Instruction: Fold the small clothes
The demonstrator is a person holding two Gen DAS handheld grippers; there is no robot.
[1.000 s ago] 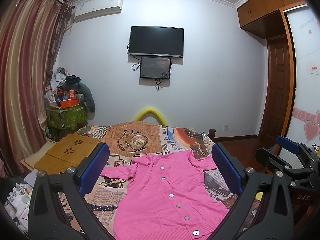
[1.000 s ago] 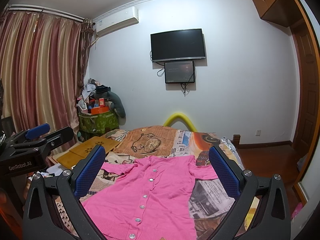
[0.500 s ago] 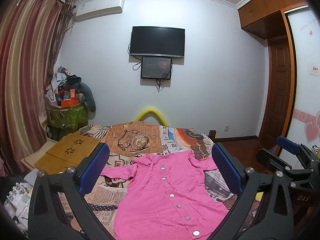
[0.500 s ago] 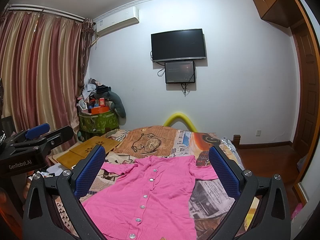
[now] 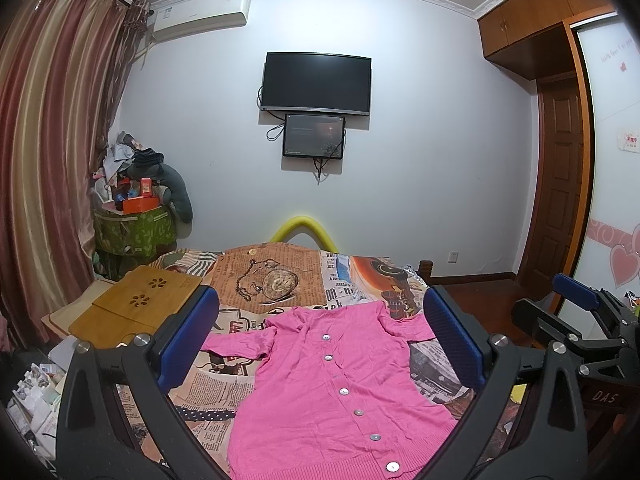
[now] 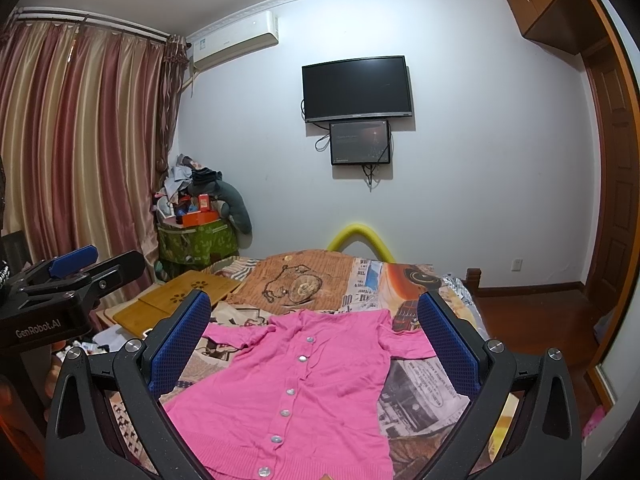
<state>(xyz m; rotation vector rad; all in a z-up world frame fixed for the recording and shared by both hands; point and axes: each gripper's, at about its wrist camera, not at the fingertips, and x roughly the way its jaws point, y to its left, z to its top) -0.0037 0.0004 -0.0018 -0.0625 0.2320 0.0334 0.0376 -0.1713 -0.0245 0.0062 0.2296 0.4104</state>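
Pink cardigan (image 5: pixel 336 384) spread out, not yet folded

It lies flat, buttons up, on the bed (image 5: pixel 280 276), ready for folding; left tool (image 5: pixel 320 344) and right tool (image 6: pixel 314 344) hover over the cardigan's hem, both gaping wide and empty.

"GenRobot.AI" on left claw (image 6: pixel 60 276); "DAS" on right claw (image 5: pixel 592 312)

Bed (image 5: pixel 280 376) under a newspaper-and-pocket-watch print cover, wall-mounted television (image 5: pixel 316 82) above a smaller screen (image 5: pixel 314 136), air conditioner (image 5: pixel 200 12), striped curtains (image 5: pixel 52 152), bamboo lap tray (image 5: pixel 136 308), green storage bin (image 5: pixel 134 232) piled with what may be clothes, yellow foam tube (image 5: pixel 304 228), wooden door (image 5: pixel 560 184)
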